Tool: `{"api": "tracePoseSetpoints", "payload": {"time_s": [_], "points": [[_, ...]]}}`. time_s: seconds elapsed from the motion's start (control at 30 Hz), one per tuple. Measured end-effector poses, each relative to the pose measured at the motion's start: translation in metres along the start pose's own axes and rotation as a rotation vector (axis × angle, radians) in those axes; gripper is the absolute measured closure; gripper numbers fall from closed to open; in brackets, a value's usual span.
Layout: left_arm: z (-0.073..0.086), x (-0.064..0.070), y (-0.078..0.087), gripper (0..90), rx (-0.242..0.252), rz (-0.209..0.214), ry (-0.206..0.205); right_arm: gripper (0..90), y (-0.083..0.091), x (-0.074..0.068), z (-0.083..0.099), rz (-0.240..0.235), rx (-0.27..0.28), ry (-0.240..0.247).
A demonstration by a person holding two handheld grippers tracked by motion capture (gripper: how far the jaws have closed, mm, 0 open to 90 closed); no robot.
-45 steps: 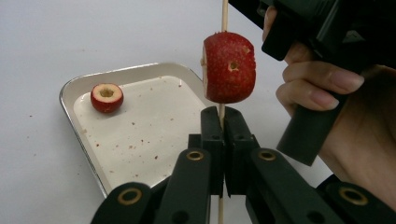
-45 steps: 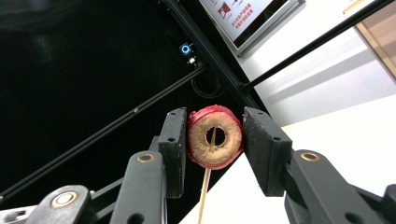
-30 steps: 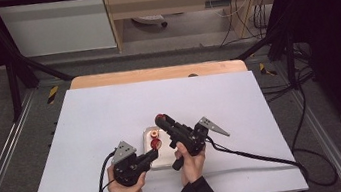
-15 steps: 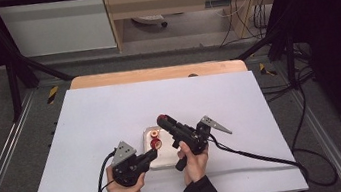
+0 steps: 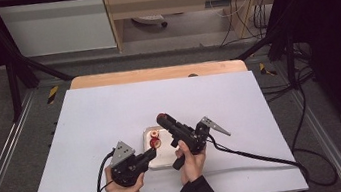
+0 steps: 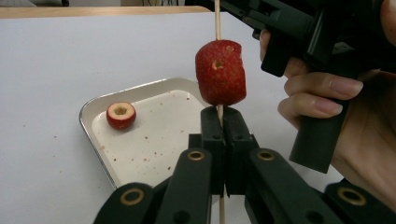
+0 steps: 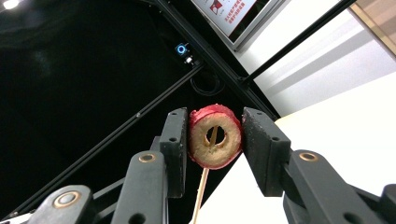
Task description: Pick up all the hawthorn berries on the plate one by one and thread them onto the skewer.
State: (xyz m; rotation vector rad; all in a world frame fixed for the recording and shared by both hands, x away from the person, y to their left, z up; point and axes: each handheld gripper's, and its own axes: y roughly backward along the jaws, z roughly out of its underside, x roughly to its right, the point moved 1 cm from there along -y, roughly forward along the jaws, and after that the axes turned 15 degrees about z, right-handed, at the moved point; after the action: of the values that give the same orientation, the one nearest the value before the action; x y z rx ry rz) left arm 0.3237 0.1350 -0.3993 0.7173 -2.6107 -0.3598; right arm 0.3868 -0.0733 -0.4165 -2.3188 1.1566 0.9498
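We see two hand-held grippers at a white table, one pinching a wooden skewer and the other clamped on a cored red fruit.

In the left gripper view the left gripper (image 6: 219,119) has its jaws pressed together on the skewer (image 6: 217,18), which stands upright; a red fruit piece (image 6: 220,72) is threaded on it just above the jaw tips; behind, a small metal tray (image 6: 95,109) sits on the white table (image 6: 70,56) with a halved red fruit (image 6: 121,115) in its near-left part, cut side up, hollow at the centre; in the right gripper view the right gripper (image 7: 215,135) squeezes a ring-shaped fruit slice (image 7: 215,136) between its jaws, and we see the skewer's tip through the hole; from the high view both hands meet over the tray (image 5: 165,160), the right hand (image 5: 191,161) beside the left hand (image 5: 124,191).
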Motion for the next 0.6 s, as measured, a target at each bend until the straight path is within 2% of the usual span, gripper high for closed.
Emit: {"api": "tracePoseSetpoints", "payload": {"time_s": [0.17,0.27,0.43,0.6], "points": [[0.0015,-0.0011,-0.0009,88.8,-0.013,0.0,-0.001,62.3,-0.0015,0.0016,0.0015,0.01,0.003,-0.001],[0.0027,-0.0008,-0.0006,88.8,-0.024,0.003,-0.001,62.3,-0.0023,0.002,-0.0013,0.018,0.03,-0.008],[0.0016,-0.0016,-0.0009,88.7,-0.002,0.006,0.012,62.3,-0.0008,-0.0007,-0.0053,0.012,0.022,0.011],[0.0032,0.0028,-0.0033,88.6,0.018,-0.001,0.03,62.3,-0.0006,0.0006,0.0009,0.001,0.048,-0.011]]}}
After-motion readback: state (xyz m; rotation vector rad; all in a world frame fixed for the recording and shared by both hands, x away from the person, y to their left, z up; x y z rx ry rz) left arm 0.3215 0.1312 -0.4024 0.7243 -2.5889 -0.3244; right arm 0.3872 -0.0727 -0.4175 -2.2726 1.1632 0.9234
